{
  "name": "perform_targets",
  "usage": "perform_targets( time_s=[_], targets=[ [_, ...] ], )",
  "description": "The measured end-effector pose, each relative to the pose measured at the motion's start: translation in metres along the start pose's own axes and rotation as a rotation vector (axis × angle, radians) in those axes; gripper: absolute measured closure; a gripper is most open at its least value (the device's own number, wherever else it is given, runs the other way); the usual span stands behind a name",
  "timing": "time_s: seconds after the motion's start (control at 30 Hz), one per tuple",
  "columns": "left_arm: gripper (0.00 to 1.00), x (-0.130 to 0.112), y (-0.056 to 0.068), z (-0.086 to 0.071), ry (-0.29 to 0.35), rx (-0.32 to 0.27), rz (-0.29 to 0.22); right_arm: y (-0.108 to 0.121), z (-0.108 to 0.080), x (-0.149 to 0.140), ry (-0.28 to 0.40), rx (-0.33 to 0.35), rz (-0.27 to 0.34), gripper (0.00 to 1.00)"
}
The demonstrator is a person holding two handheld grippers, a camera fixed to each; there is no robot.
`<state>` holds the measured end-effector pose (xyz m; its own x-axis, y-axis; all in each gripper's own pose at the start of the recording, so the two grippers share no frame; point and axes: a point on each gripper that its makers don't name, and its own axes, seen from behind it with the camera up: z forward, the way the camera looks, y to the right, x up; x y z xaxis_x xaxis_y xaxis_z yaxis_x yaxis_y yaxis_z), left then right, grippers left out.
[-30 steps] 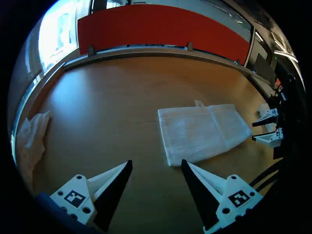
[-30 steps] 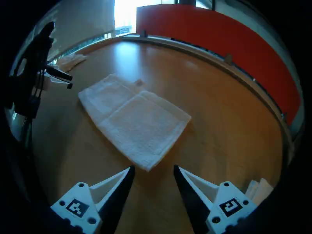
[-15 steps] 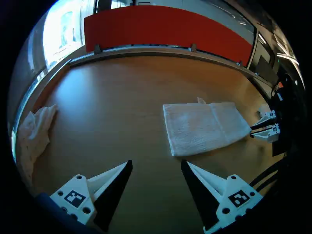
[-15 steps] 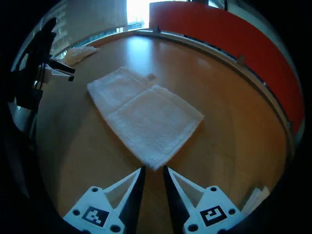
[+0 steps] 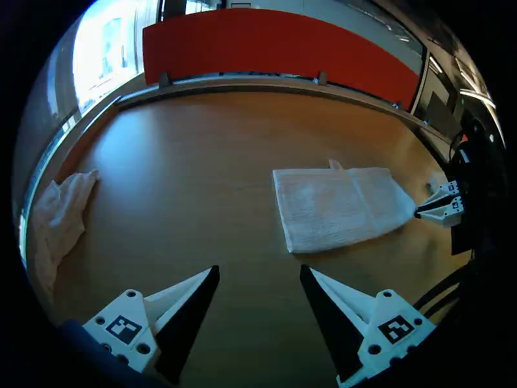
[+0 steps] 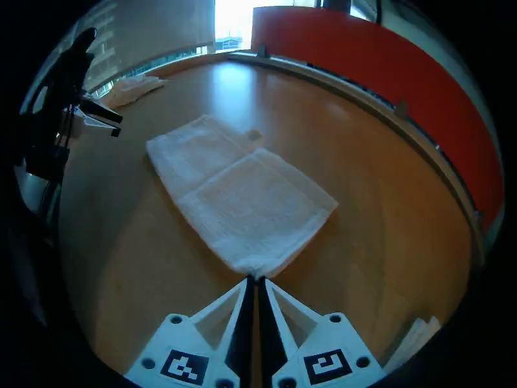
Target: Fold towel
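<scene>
Over the past second the right gripper (image 6: 253, 282) has drawn its fingers in from a wide spread to a thin slit, and the near corner of the towel (image 6: 239, 194) now sits right at their tips. In the right gripper view we see that pair at the bottom centre of the frame, pointing up the picture, with the towel corner pinched between the two tips. In the left gripper view the same gripper (image 5: 420, 212) reaches in from the right edge, fingers nearly together on the towel's (image 5: 342, 207) right-hand corner; before, they stood apart just short of it.

The left gripper (image 5: 258, 268) stays spread wide at the bottom of its own view, above bare table (image 5: 194, 161), holding nothing, with the towel's near edge just beyond its right finger. In the right gripper view we find it (image 6: 119, 127) at the upper left, apart from the towel.

The towel lies flat on the wooden table (image 6: 388, 213), folded, one layer lapped over the other, right of centre in the left gripper view and in the middle of the right gripper view. It has slid a little farther from the left gripper. A crumpled white cloth (image 5: 58, 220) lies at the left edge, and a red panel (image 5: 278, 45) runs along the table's far side.
</scene>
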<state>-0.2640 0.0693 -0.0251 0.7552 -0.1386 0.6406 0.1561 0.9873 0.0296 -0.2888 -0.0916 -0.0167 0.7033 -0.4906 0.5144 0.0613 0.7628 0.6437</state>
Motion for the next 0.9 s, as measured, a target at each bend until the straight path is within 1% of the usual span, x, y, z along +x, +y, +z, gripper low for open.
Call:
perform_targets(
  time_s=[0.13,0.3,0.67,0.77,0.9],
  targets=[
    [0.07,0.001,-0.002,-0.002,0.003,0.003,-0.006,0.000,-0.007,0.017,0.023,-0.009,-0.028,0.96],
    [0.07,0.003,-0.004,-0.005,0.007,0.009,-0.012,0.000,-0.014,0.046,0.059,-0.018,-0.074,0.96],
    [0.07,0.005,-0.004,-0.007,0.012,0.012,-0.027,-0.005,-0.027,0.112,0.144,-0.001,-0.150,0.96],
    [0.07,0.005,-0.004,-0.008,0.012,0.010,-0.030,-0.007,-0.029,0.125,0.158,0.001,-0.180,0.96],
    [0.07,0.005,-0.003,-0.010,0.014,0.008,-0.034,-0.009,-0.029,0.132,0.159,0.005,-0.210,0.96]
  ],
)
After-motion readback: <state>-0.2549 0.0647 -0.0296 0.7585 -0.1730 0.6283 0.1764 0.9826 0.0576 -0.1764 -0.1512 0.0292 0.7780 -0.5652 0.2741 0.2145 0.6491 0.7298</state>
